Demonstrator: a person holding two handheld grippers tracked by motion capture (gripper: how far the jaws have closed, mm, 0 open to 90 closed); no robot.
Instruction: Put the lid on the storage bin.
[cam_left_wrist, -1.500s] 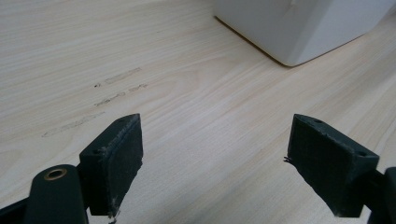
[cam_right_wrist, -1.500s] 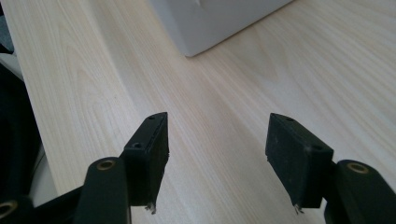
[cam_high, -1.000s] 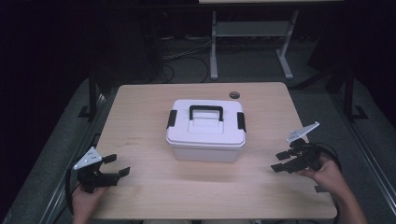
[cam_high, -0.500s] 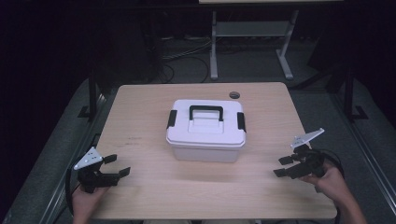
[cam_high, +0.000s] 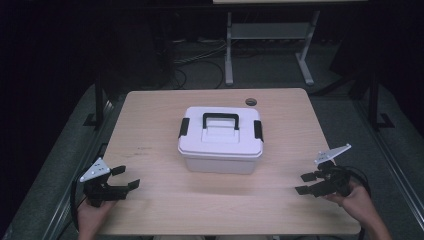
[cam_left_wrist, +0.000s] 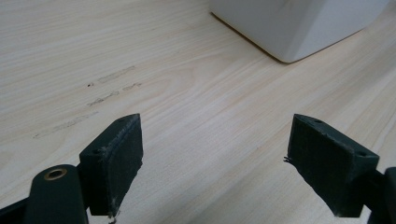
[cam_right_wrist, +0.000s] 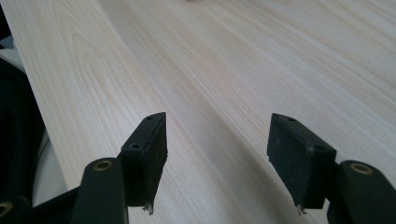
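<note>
— Since the earlier frame, what had moved?

— Only the right gripper: it had drifted away from the white plastic lidded box with a black handle and black latches toward the bench's right edge and near corner, and sat lower. The left gripper and the box had kept their places.

— And from the high view?

— That box stood at the middle of the pale wooden bench, well apart from both grippers, lid on, handle lying flat. A small dark round disc lay near the far edge, behind the box. The left gripper hovered by the near left corner, jaws spread, nothing between them; the right one, held in the person's right hand by the near right corner, was likewise spread and empty. Both pointed inward toward the box.

— The left gripper view?

— Its two black jaws stood wide apart over bare wood with a few faint scuff marks. A lower corner of the box showed at the top, ahead of the left gripper and clear of it.

— The right gripper view?

— The right gripper had its jaws parted with only wood grain between them, the bench's edge running along the left.
</note>
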